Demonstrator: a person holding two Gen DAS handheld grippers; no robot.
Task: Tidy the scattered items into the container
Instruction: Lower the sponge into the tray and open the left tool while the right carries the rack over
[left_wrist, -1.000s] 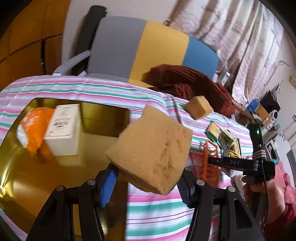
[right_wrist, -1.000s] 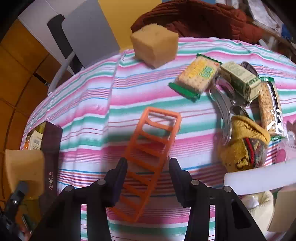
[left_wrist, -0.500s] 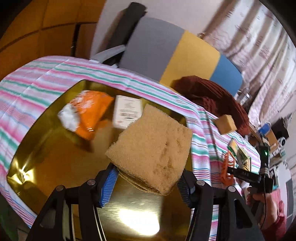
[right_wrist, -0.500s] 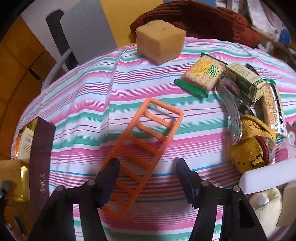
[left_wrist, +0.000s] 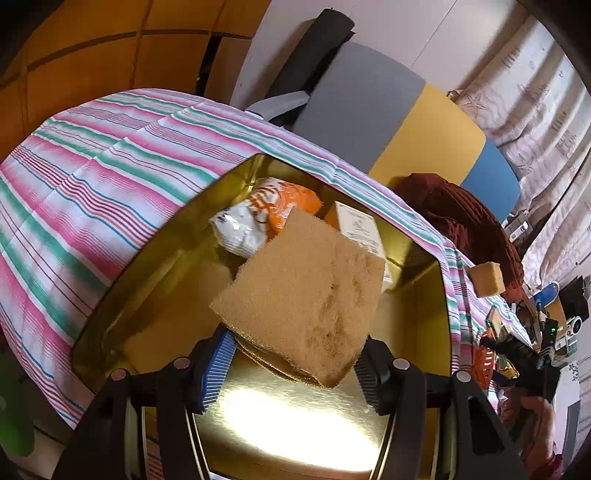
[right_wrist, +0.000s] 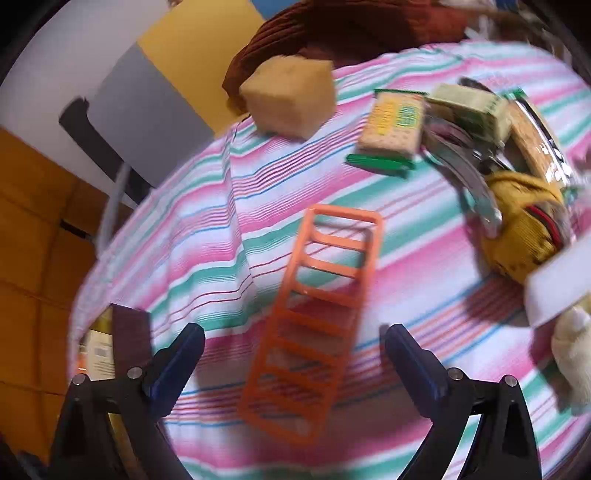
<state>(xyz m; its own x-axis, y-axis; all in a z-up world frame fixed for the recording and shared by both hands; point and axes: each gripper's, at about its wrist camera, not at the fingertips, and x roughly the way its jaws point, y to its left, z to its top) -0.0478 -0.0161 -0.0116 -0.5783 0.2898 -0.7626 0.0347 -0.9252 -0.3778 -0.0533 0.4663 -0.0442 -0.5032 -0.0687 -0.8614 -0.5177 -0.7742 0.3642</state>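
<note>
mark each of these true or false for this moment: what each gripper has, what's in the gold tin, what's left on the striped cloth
1. The left gripper is clamped on a flat tan sponge over the shiny gold tin. True.
2. The gold tin is empty. False: an orange and white snack bag and a small white box lie in it.
3. The right gripper grips the orange plastic ladder-shaped rack. False: its jaws are opening and stand clear of the rack, which lies between them on the striped tablecloth.
4. A tan sponge cube sits on the cloth outside the tin. True.
5. The green-edged cracker packet is in the tin. False: it lies on the cloth.
</note>
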